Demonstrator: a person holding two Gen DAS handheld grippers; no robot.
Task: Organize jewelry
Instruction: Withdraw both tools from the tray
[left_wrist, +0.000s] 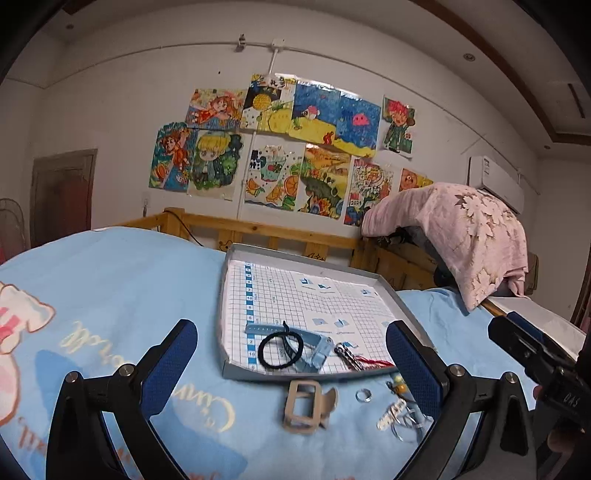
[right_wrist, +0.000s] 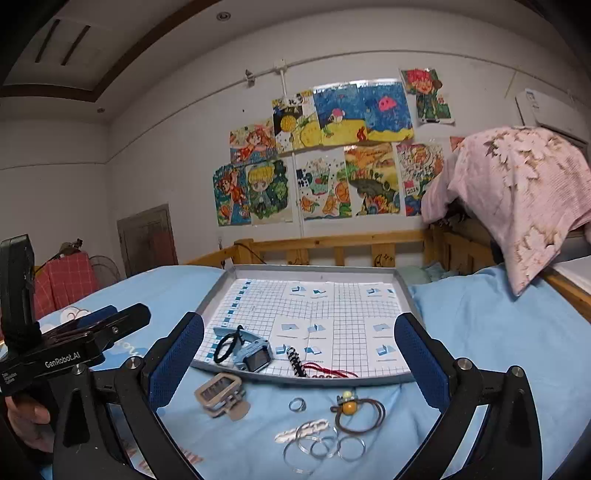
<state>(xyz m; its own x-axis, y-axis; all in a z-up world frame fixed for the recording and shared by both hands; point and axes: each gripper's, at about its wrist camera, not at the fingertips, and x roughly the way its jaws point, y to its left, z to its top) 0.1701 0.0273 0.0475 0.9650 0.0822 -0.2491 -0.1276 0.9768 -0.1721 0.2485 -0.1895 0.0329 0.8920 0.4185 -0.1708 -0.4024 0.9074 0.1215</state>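
Observation:
A grey tray (left_wrist: 236, 373) lined with grid paper lies on the blue bedsheet, seen also in the right wrist view (right_wrist: 306, 378). In its near corner lie a black hair tie (left_wrist: 280, 349), a blue watch (right_wrist: 255, 356) and a braided bracelet with red cord (right_wrist: 295, 360). On the sheet in front of the tray are a beige watch (right_wrist: 221, 393), a small silver ring (right_wrist: 296, 404), a brown hair tie with an orange bead (right_wrist: 360, 411), a white clip (right_wrist: 301, 432) and linked silver rings (right_wrist: 321, 448). My left gripper (left_wrist: 291, 326) and right gripper (right_wrist: 299, 319) both hover open above these, holding nothing.
A wooden bed rail (right_wrist: 332, 243) runs behind the tray. A pink blanket (right_wrist: 517, 192) hangs over the frame at the right. Children's drawings (left_wrist: 280, 147) cover the wall. A hand (right_wrist: 26, 417) holds the left gripper's handle at the left edge.

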